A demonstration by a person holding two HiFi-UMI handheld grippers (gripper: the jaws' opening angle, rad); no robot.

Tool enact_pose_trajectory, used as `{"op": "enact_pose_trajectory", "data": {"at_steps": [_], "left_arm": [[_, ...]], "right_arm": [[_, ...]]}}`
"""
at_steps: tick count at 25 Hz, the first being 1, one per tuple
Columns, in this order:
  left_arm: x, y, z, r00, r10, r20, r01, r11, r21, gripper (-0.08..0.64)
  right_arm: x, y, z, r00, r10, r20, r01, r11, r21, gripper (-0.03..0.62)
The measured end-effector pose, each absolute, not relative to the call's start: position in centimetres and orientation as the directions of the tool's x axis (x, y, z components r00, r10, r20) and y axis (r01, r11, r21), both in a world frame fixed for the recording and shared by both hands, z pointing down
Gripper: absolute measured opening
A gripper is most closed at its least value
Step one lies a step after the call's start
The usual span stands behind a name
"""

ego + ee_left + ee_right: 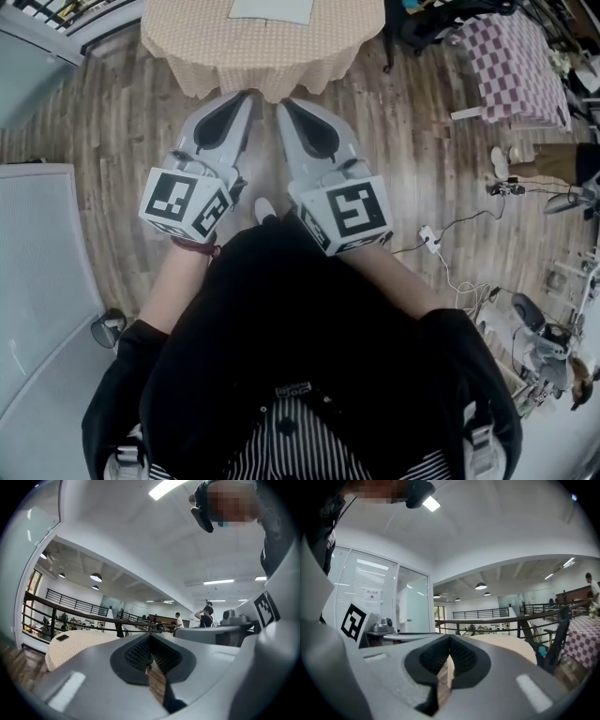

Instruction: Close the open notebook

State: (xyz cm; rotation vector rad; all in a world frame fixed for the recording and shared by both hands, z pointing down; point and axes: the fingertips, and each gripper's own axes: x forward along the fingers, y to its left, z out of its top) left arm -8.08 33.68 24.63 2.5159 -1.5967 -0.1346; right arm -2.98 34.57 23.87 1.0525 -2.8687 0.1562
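Observation:
A pale open notebook (272,9) lies flat on a round table with a beige cloth (187,47) at the top of the head view, partly cut off by the frame edge. I stand short of the table and hold both grippers level, side by side, pointing at it. My left gripper (246,96) is shut with nothing between its pads (140,651). My right gripper (281,105) is shut too and holds nothing. The beige table (506,644) shows beyond the right jaws, and the table (70,646) shows left of the left jaws with a small dark flat thing (62,638) on it.
A wooden floor (412,159) spreads around the table. A white panel (37,272) stands at my left. At the right are a table with a checked cloth (516,66), cables (450,253) and equipment (544,347). A dark railing (70,611) and distant people (206,616) lie beyond.

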Motion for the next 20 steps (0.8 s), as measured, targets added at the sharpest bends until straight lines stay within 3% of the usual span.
{"op": "enact_pose_trajectory", "data": {"at_steps": [11, 20], "left_arm": [[-10.8, 28.0, 26.3, 0.395, -0.917, 0.048, -0.905, -0.380, 0.191, 0.005], [-10.6, 15.0, 26.5, 0.426, -0.904, 0.046, -0.889, -0.408, 0.207, 0.005]], "right_arm": [[-7.5, 29.1, 25.1, -0.809, -0.575, 0.118, -0.583, 0.811, -0.042, 0.000], [-8.1, 16.1, 24.3, -0.818, -0.570, 0.079, -0.575, 0.817, -0.052, 0.000]]}}
